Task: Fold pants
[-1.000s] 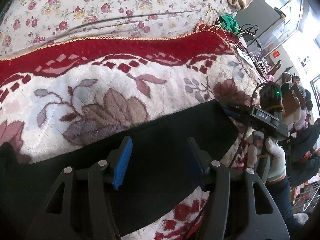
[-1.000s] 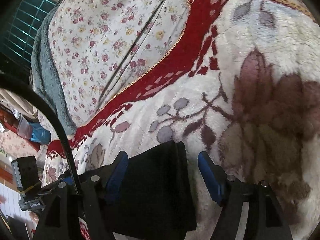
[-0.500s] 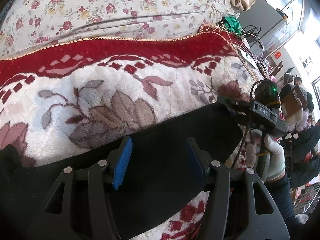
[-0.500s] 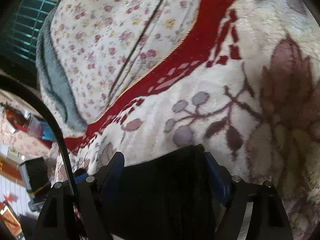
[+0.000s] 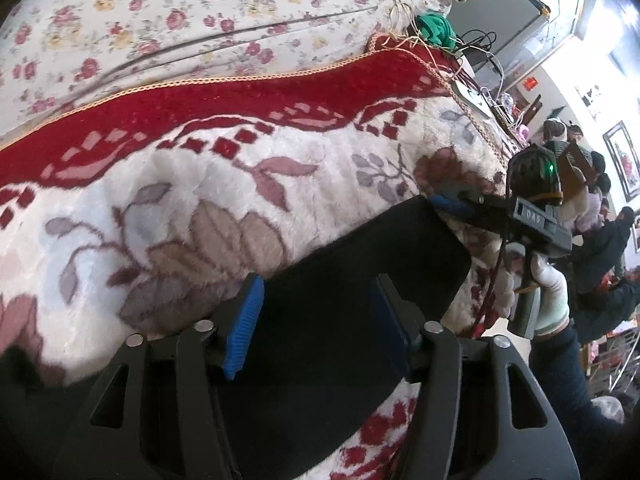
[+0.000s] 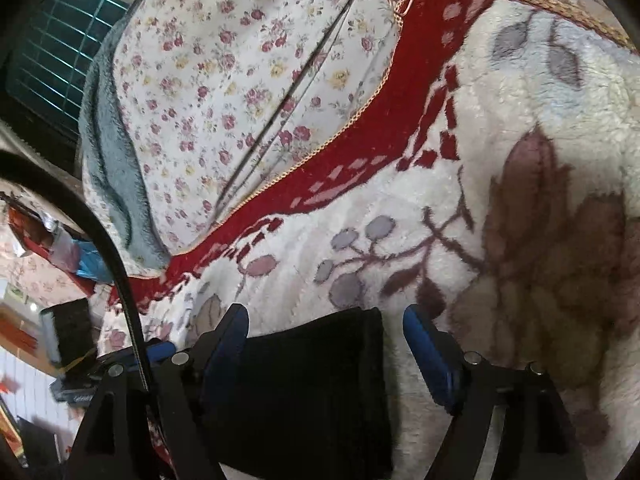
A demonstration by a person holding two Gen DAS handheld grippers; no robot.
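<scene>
Flat between the spread blue pads of the left claw [image 5: 316, 324] lie smooth black pants [image 5: 360, 280] on a plush floral blanket [image 5: 200, 200]; the right claw [image 6: 326, 344], released, straddles their squared end.

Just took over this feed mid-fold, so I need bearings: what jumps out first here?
The black pants lie flat on a plush blanket with a red border and leaf pattern, dark against its cream pile. Both grippers have their jaws apart over the cloth: the left gripper mid-garment, the right gripper at one end. Behind lies a rose-print sheet.
</scene>
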